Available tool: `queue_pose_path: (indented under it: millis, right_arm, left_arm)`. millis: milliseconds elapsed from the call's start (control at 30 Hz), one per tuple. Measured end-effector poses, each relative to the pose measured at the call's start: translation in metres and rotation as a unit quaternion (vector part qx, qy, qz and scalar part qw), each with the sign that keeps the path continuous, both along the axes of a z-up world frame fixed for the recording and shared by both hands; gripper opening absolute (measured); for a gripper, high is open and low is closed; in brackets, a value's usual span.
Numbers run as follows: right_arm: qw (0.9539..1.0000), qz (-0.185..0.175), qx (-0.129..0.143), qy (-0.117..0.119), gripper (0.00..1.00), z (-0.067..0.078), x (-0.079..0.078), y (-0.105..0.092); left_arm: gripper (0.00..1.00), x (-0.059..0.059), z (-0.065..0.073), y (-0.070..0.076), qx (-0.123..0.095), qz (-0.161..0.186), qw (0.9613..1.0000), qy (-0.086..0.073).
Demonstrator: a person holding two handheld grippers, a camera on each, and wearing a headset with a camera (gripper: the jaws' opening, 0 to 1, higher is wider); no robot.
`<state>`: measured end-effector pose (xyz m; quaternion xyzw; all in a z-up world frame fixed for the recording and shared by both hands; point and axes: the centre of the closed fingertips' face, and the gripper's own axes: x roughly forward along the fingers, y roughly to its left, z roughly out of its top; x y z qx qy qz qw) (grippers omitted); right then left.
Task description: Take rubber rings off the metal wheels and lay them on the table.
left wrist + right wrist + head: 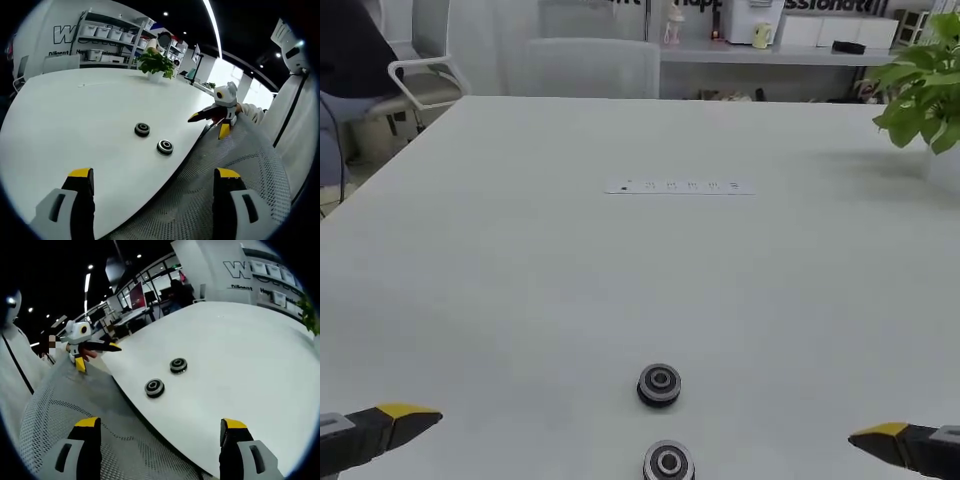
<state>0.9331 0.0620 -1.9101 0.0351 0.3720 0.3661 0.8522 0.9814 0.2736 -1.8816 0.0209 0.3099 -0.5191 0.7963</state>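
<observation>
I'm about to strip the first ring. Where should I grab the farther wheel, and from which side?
Probably across its black outer rim, from straight above: the farther wheel lies flat, hub up, rim exposed all round, apart from the nearer wheel.

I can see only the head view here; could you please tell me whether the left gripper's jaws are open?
Observer: Yes. In the left gripper view, the left gripper has its jaws wide apart with nothing between them.
Operator: Thank you. And the right one?
Observer: The right gripper is likewise open and empty in its own view.
Operator: My picture cuts off the nearer wheel at the bottom; is it whole?
Observer: It is. The nearer wheel lies flat close to the edge of the table, apart from the farther wheel.
</observation>
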Motion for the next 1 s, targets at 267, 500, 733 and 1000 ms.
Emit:
queue_pose_path:
  millis: [267, 500, 733, 1000]
  right_arm:
    - [1.0000, -0.001, 0.000, -0.001, 0.99, 0.0004, 0.0003, 0.0002]
    - [1.0000, 0.000, 0.000, 0.000, 0.99, 0.0005, 0.0000, 0.0006]
    - [1.0000, -0.002, 0.001, -0.001, 0.99, 0.0012, 0.0003, 0.0011]
    - [1.0000, -0.001, 0.000, -0.002, 0.99, 0.0011, 0.0007, 0.0011]
  left_arm:
    - [0.98, -0.0003, -0.0005, 0.0000, 0.002, -0.001, 1.0000, 0.000]
    - [0.98, 0.0002, -0.0003, 0.0002, 0.001, 0.002, 1.0000, 0.000]
    - [0.97, -0.0006, -0.0012, -0.0001, 0.002, -0.002, 1.0000, 0.002]
    - [0.97, -0.0006, -0.0007, -0.0007, 0.002, -0.004, 1.0000, 0.000]
